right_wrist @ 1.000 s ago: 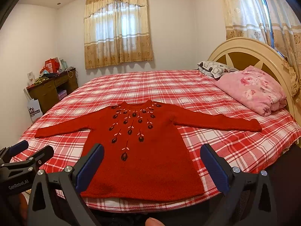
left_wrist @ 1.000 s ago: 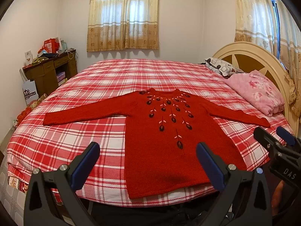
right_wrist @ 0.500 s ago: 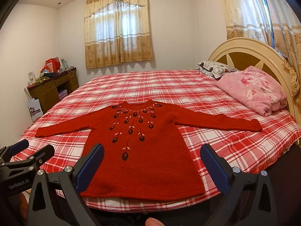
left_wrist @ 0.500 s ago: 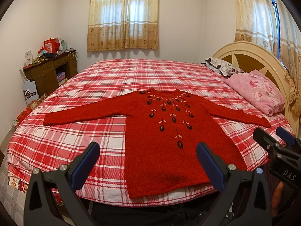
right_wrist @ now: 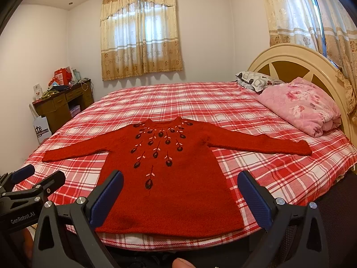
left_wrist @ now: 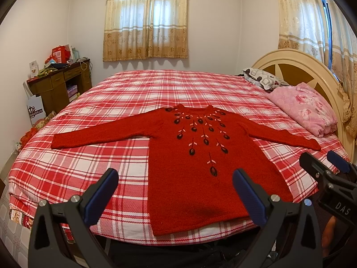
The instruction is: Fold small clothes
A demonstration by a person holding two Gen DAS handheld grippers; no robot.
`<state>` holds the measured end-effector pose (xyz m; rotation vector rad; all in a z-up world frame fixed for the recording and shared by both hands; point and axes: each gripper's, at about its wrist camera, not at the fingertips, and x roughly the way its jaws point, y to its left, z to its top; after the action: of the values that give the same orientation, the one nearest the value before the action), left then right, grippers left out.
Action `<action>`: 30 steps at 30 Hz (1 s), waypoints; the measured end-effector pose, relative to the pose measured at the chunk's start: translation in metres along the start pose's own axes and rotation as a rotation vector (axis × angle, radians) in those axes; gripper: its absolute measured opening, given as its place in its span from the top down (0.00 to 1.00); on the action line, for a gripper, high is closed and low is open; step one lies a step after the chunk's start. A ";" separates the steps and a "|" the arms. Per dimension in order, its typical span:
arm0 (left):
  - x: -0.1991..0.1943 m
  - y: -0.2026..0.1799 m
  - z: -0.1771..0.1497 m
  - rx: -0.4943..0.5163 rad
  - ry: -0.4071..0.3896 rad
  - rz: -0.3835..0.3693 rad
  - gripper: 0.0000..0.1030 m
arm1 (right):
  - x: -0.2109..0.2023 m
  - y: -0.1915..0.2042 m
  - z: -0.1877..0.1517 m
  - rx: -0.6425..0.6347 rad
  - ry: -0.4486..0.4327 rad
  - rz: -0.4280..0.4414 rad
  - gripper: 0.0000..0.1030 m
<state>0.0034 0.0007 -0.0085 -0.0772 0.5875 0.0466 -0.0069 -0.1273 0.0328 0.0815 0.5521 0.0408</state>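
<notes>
Both grippers wide, clear of sweater (left_wrist: 200, 156) hem.

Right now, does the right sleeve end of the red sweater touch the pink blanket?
Apart. In the right wrist view, plaid bedcover shows between the sleeve end and the pink blanket.

Both wrist cameras look from just off the side edge of the bed (left_wrist: 125, 102), facing the curtained window (right_wrist: 140, 42). The left view sits slightly left; both share the sweater (left_wrist: 200, 163).
</notes>
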 end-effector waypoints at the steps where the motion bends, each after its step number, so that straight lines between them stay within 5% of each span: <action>1: 0.000 0.000 0.000 0.000 0.000 0.000 0.00 | 0.000 0.000 0.000 -0.001 0.001 0.001 0.01; 30: 0.010 0.004 -0.001 -0.002 0.038 -0.007 0.00 | 0.015 -0.001 -0.004 -0.003 0.047 0.017 0.01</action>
<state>0.0111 0.0048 -0.0157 -0.0819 0.6255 0.0389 0.0034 -0.1276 0.0217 0.0826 0.5988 0.0604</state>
